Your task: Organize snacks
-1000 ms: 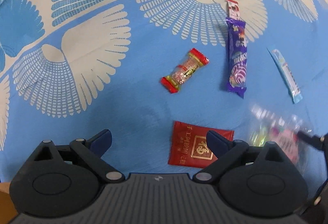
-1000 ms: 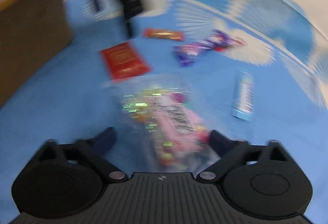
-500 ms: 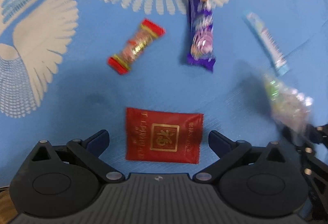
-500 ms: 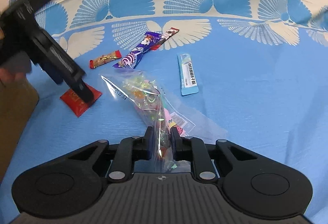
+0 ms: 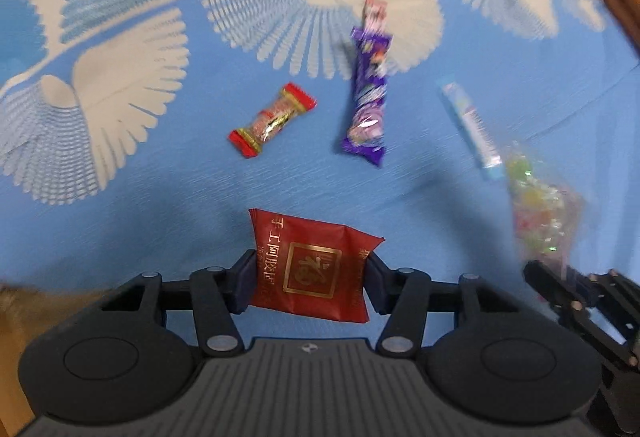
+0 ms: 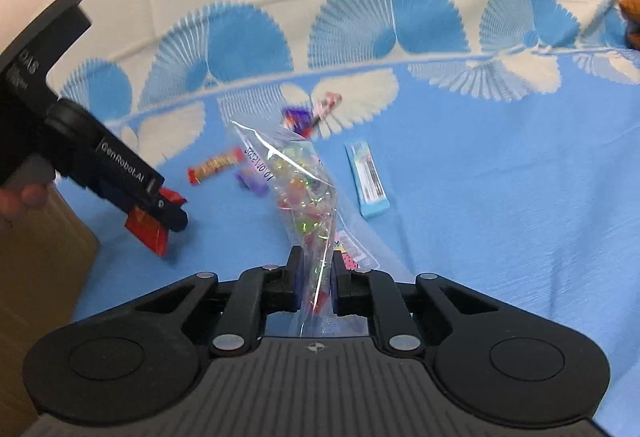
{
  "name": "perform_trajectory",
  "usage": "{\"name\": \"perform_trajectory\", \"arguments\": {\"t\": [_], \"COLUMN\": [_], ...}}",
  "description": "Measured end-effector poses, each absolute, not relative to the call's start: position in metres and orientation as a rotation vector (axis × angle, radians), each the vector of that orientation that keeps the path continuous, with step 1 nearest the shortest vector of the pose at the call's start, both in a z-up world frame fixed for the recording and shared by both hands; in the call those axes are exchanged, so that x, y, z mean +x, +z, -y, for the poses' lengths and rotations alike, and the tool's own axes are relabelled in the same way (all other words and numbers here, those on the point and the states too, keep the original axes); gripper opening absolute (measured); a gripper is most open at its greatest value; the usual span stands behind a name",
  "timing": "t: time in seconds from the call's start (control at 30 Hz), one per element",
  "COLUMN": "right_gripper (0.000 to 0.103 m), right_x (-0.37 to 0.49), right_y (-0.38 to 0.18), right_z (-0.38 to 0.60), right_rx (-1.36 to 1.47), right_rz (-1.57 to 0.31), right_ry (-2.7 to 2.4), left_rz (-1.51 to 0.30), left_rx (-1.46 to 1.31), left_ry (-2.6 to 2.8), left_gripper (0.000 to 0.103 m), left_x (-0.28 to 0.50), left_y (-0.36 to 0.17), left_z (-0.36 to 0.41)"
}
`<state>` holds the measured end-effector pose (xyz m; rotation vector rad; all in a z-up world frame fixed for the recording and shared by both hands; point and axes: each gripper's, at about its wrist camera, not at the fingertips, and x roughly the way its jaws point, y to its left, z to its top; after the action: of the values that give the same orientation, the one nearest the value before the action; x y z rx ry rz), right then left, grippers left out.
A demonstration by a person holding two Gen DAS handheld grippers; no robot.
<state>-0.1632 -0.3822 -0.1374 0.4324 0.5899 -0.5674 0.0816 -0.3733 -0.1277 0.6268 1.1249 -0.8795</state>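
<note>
closing on a red square sachet, the left gripper has the packet between its jaws, pads touching both edges, likely to lift it off the blue fan-patterned tablecloth. beyond lie a red-ended candy, a purple bar and a pale blue stick, apart from each other. at right, the right gripper is clamped narrow on a clear bag of colourful sweets, pinching its lower end.

The left gripper is black with dark blue pads and silver screws. White letters say "GenRobot.AI".
</note>
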Motion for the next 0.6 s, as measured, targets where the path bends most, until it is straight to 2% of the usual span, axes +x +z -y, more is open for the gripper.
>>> {"name": "perform_trajectory", "arguments": {"t": [0.33,0.6], "right_gripper": [0.014,0.014], "right_x": [-0.187,-0.193], "right_y": [-0.061,-0.005], "right_z": [0.308,0.221], "right_rx": [0.385,0.312], "right_rz": [-0.464,-0.473], "right_ry": [-0.563,-0.437], "left_rz": [-1.077,-1.037], "left_rx": [0.414,0.336], "left_ry": [-0.952,-0.889], "left_gripper": [0.060,0.060], "left_x": [0.024,-0.010], "left_y": [-0.038,0.004], "left_z": [0.244,0.118]}}
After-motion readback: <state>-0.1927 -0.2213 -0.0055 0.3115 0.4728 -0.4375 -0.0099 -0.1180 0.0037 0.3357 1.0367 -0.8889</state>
